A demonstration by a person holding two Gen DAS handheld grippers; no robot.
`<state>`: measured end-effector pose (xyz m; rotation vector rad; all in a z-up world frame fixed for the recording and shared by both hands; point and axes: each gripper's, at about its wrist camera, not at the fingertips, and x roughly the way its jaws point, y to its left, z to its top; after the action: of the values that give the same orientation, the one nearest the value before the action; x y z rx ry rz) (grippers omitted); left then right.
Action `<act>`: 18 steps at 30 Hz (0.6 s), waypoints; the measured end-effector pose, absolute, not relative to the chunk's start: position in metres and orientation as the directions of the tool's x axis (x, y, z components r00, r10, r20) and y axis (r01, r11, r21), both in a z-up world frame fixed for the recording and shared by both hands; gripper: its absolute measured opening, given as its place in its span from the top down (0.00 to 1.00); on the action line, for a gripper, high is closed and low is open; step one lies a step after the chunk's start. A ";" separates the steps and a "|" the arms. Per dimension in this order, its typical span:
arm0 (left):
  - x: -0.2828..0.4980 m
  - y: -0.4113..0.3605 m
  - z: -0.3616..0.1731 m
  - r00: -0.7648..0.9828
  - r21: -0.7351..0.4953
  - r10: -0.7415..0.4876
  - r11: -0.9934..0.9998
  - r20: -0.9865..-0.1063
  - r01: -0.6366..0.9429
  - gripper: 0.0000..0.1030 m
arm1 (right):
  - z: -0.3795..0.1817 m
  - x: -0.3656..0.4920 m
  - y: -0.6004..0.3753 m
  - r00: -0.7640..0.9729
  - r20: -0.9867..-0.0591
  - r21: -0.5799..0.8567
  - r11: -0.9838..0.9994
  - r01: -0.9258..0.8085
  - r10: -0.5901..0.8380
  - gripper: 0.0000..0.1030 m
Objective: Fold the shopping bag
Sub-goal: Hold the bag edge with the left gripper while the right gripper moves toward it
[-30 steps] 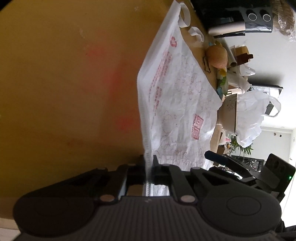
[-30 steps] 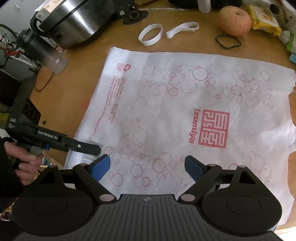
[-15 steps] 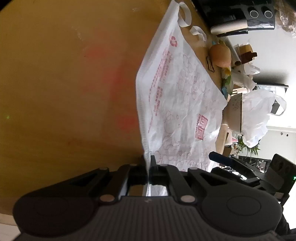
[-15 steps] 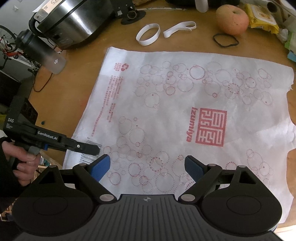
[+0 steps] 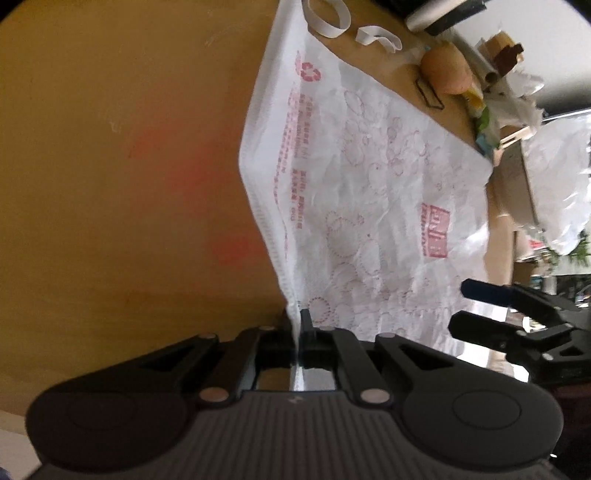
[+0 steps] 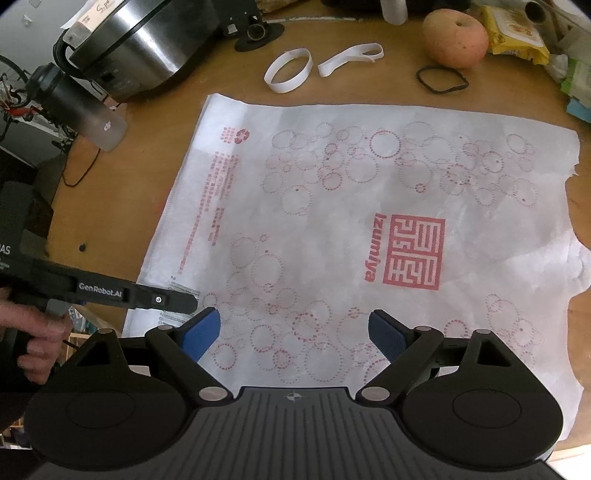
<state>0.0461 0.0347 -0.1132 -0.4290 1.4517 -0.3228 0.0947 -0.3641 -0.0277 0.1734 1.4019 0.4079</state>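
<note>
Right wrist view, entry: one white shopping bag [image 6: 369,206] printed with red circles and a red square logo, lying flat and unfolded on the wooden surface [image 6: 147,122], its bottom seam toward the left of the picture and its torn-looking handle edge toward the right.

Left tongs [image 5: 295,317]: clamped tight on the bag's near bottom-seam corner, which is raised off the surface. Right tongs [image 6: 293,332]: jaws spread wide, holding nothing, hovering over the bag's near edge.

Risks, as judged:
- Grip is on a thin sliver of seam only; a quick pull could slip the film out and drop the corner.
- One raised corner with the rest unpinned may drag the whole bag across the surface rather than fold it, giving a skewed crease.
- A swept bag could snag the loose bands beyond its far edge.
- Crinkled film may trap air and spring back open unless the right tongs press or take the opposite corner.

Count:
- shopping bag, one
- white strap loops [image 6: 290,70], two, detached, beyond the bag
- black elastic band [image 6: 441,79], one
- apple-like fruit [image 6: 456,38], one
- steel cooker [image 6: 140,40], one
- yellow packet [image 6: 515,33], one
- tongs, two
- person's hand [image 6: 40,339], one visible, on the left handle
</note>
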 end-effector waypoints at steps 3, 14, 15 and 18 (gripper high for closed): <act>0.045 0.022 -0.107 0.103 -0.401 -0.396 0.916 -0.912 -0.025 0.98 | -0.028 0.095 -0.366 0.115 -0.919 0.357 0.918 -0.171 0.378 0.14; 0.040 -0.020 -0.094 0.132 -0.165 -0.167 0.986 -0.977 0.021 0.97 | -0.029 0.095 -0.375 0.111 -0.919 0.359 0.919 -0.161 0.378 0.14; 0.038 -0.025 -0.093 0.139 -0.134 -0.138 0.990 -0.981 0.032 0.97 | -0.029 0.095 -0.376 0.111 -0.919 0.359 0.919 -0.161 0.378 0.14; 0.035 -0.038 -0.091 0.159 -0.062 -0.069 0.997 -0.985 0.045 0.97 | -0.029 0.095 -0.379 0.111 -0.920 0.358 0.920 -0.160 0.377 0.14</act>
<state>0.0350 -0.0384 -0.0911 -0.0196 1.4086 -0.0813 0.0954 -0.3790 -0.0293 0.1851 1.4074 0.3976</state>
